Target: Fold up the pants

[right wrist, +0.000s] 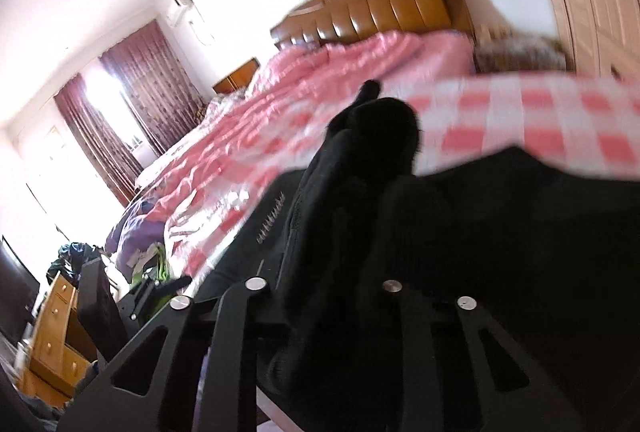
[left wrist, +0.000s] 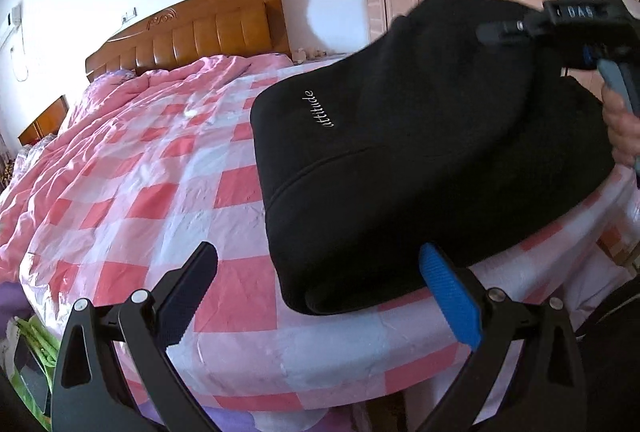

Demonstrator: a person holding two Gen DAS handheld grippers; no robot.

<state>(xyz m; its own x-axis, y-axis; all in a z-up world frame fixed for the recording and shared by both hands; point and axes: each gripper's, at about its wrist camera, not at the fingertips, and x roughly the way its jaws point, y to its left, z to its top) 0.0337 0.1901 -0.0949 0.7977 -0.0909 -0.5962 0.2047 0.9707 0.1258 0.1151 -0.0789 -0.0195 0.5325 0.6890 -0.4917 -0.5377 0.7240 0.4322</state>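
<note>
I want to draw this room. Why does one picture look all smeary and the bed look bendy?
Right wrist view: motion blur smears the checked quilt and black pants; the window glares white. Left wrist view: sharper, pants crisp, but the fisheye lens bends the headboard.

We see matt black fleecy cloth in the pants point(left wrist: 420, 160), smooth, faintly shiny checked cloth on the quilt point(left wrist: 132, 192), glossy varnished wood on the headboard point(left wrist: 208, 32), and ribbed blue plastic on one pad point(left wrist: 450, 296).

Left wrist camera looks across the bed's near corner toward the headboard point(left wrist: 188, 32); right wrist camera, tilted, sits close over black pants point(right wrist: 500, 232). Both share the checked bedspread point(left wrist: 132, 192).
</note>
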